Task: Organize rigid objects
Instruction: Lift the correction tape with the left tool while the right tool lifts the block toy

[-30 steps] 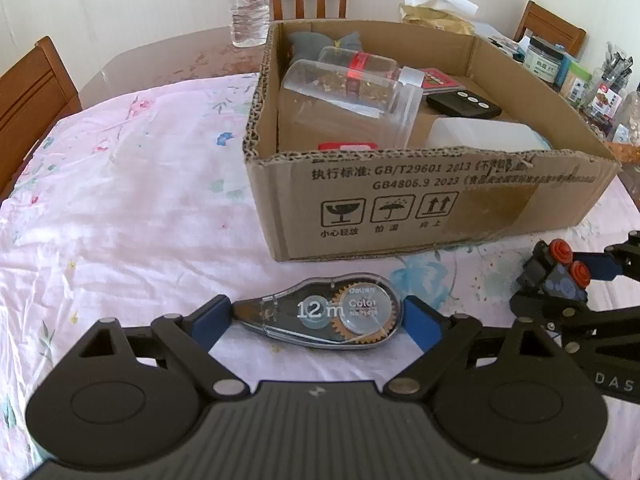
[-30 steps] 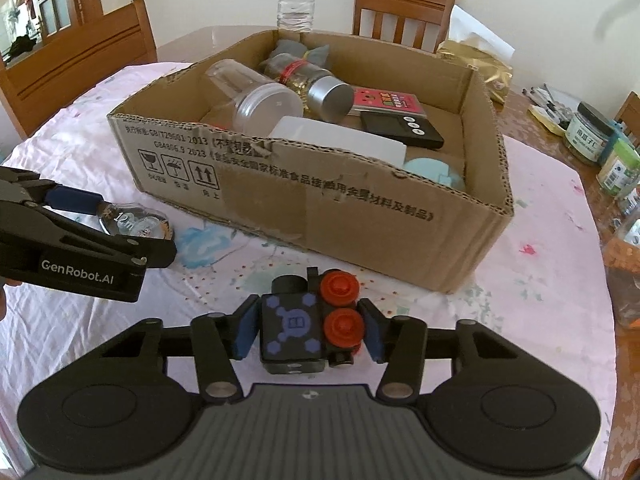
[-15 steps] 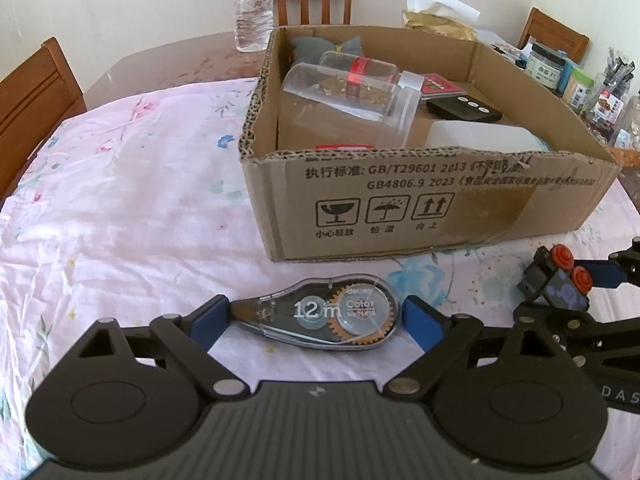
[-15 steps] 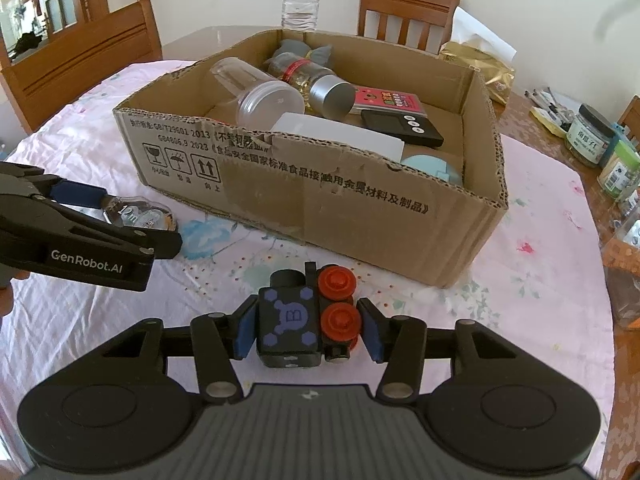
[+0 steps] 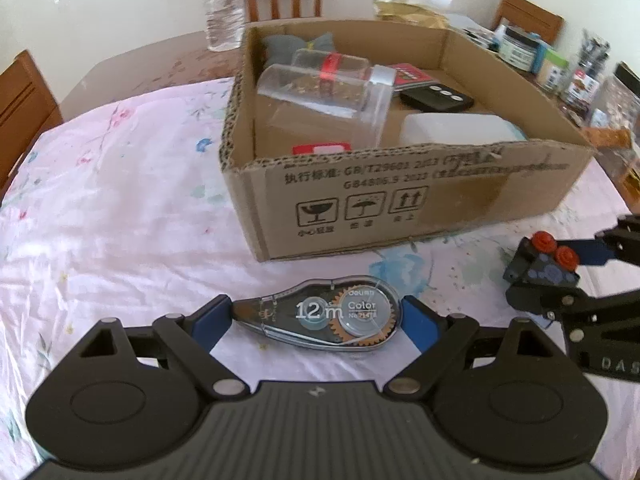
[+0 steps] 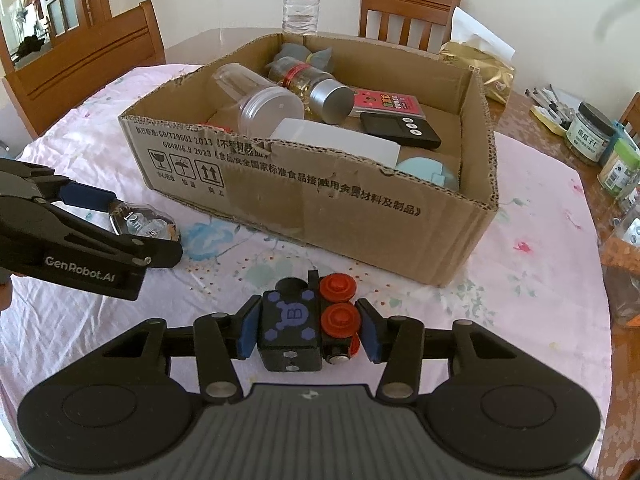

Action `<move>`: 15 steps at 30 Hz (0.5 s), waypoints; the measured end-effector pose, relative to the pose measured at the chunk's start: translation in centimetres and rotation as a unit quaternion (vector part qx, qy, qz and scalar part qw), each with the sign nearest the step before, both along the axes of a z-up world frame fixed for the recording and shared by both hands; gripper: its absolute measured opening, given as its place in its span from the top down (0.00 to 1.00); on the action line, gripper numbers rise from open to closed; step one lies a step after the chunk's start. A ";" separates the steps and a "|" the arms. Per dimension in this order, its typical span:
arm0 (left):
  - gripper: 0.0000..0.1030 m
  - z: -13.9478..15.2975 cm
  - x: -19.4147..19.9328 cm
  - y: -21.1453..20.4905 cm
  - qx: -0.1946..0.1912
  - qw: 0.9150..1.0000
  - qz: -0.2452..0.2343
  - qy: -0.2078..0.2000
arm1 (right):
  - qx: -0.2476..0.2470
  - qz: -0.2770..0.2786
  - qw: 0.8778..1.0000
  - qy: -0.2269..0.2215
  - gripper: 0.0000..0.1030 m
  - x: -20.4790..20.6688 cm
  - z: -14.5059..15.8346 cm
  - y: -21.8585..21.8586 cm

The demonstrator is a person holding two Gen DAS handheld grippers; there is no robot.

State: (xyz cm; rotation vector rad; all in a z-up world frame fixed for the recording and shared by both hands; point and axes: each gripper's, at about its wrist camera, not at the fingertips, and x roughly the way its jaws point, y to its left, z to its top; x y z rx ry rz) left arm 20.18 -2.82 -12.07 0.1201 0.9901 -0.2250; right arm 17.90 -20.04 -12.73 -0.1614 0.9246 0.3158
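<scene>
With the left claw (image 5: 316,314) closing on the correction tape (image 5: 320,316) and the right claw (image 6: 306,330) clamping the toy block (image 6: 308,320), both just before the cardboard box (image 6: 320,200), lifting into it likely follows.

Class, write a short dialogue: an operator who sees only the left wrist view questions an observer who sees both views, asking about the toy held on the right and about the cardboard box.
Operator: In my view the right gripper is cut off at the edge. Is the toy block properly gripped?
Observer: Yes. A blue pad presses on each side of it, and its top face shows a lilac letter B.
Operator: Is anything hidden beyond the white box?
Observer: A pale blue round piece lies in the corner of the cardboard box, beside the white box.
</scene>
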 end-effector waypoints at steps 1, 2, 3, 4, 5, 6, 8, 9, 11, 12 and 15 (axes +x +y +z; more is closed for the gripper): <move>0.13 0.1 -0.1 0.0 0.000 1.000 -0.006 0.001 | -0.001 0.000 1.000 -0.001 0.47 0.0 0.1 0.0; 0.13 0.3 -0.1 0.0 0.000 1.000 -0.014 0.001 | -0.003 0.001 1.000 -0.002 0.47 -0.1 0.2 -0.1; 0.13 0.4 -0.2 -0.1 0.003 1.000 -0.021 0.000 | -0.005 0.004 1.000 0.000 0.47 0.0 0.2 -0.1; 0.13 0.5 -0.3 -0.1 0.007 1.000 -0.027 -0.002 | -0.009 0.006 1.000 0.002 0.47 0.0 0.2 -0.2; 0.13 0.5 -0.3 -0.2 0.010 0.999 -0.031 -0.003 | -0.011 0.005 1.000 0.003 0.47 0.0 0.2 -0.2; 0.13 0.5 -0.4 -0.2 0.012 0.999 -0.035 -0.004 | -0.011 0.004 1.000 0.005 0.47 0.0 0.1 -0.4; 0.13 0.5 -0.4 -0.2 0.012 0.999 -0.038 -0.003 | -0.006 0.000 1.000 0.013 0.47 0.0 -0.2 -0.7; 0.13 0.5 -0.4 -0.2 0.014 0.999 -0.038 -0.004 | -0.003 -0.002 1.000 0.014 0.47 0.0 -0.4 -0.8; 0.13 0.5 -0.3 -0.1 0.013 0.999 -0.038 -0.003 | -0.003 -0.005 1.000 0.012 0.46 0.0 -0.6 -0.8; 0.13 0.5 -0.3 -0.1 0.012 0.999 -0.037 -0.002 | -0.005 -0.005 1.000 0.011 0.46 0.0 -0.6 -0.7; 0.13 0.5 -0.4 -0.1 0.013 0.999 -0.039 -0.002 | -0.008 -0.004 1.000 0.011 0.46 0.1 -0.7 -0.4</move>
